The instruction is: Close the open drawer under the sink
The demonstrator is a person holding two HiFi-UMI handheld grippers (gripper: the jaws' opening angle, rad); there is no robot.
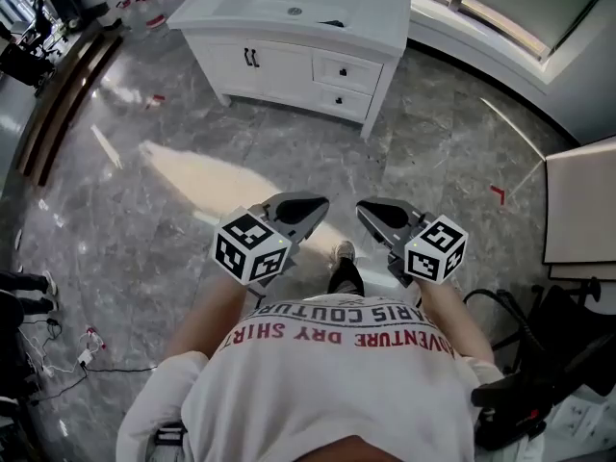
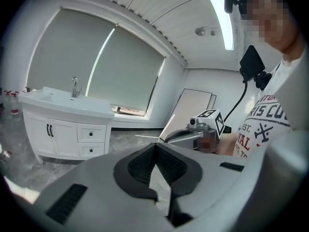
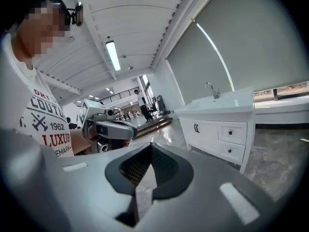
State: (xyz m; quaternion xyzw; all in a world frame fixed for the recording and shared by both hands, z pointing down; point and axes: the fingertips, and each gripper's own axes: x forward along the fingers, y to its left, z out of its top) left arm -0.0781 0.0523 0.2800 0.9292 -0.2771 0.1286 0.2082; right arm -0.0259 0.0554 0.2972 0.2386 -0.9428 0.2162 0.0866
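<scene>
A white vanity (image 1: 298, 27) with a sink stands across the marble floor, far from me. Its two small drawers (image 1: 346, 71) sit at the right of double doors, and both look about flush from here. They show again as drawers (image 2: 91, 134) in the left gripper view and drawers (image 3: 232, 132) in the right gripper view. My left gripper (image 1: 310, 205) and right gripper (image 1: 369, 212) hover close to my chest, well short of the vanity. Both are shut with nothing between the pads, as seen on the left gripper (image 2: 155, 147) and right gripper (image 3: 151, 147).
A white board (image 1: 580, 200) leans at the right. A black stand with cables (image 1: 539, 364) is by my right side. A wooden step (image 1: 60, 94) runs along the left. More cables (image 1: 67, 359) lie at the lower left. My shoe (image 1: 344, 253) is below the grippers.
</scene>
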